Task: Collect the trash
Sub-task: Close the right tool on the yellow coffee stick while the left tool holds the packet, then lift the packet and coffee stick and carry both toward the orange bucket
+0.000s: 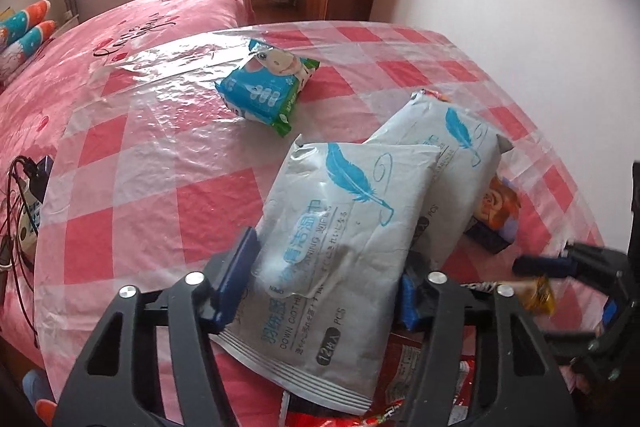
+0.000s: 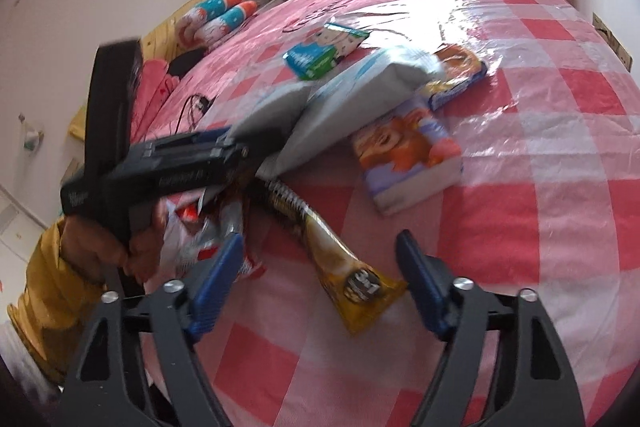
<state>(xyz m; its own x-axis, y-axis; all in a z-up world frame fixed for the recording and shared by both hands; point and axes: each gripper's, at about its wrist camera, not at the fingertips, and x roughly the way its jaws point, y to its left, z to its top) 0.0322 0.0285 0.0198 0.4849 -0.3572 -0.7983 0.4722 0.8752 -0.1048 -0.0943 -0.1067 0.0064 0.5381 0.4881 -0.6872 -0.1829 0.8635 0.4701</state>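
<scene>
1. Left tool [image 1: 316, 287]: jaws clamped on a grey wipes pack [image 1: 336, 239], pads pressed against both of its long sides. The pack is held tilted, its far end raised off the worktop [image 1: 160, 195].
2. Right tool [image 2: 320, 283]: jaws apart, nothing gripped. A yellow sachet [image 2: 352, 283] lies between the fingers, apparently untouched by either pad, though blur leaves contact uncertain.
3. Collected so far, as judged: one item only, the grey pack in the left tool. No bin or bag is seen in either view, so nothing can be counted as disposed of.
4. Left on the checked worktop: a second grey pack [image 1: 448, 163] just beyond and partly under the held one; a blue-green wipes pack [image 1: 266, 87] farther ahead of the left tool; a tissue packet [image 2: 408, 163] ahead of the right tool; a biscuit wrapper [image 2: 460, 75] beyond that.
5. Red-and-silver wrappers [image 2: 200, 239] are seen beside the right tool's left finger, under the left tool.
6. Task judged to be at an early stage: one pick in hand, a second being lined up, at least five pieces outstanding.
</scene>
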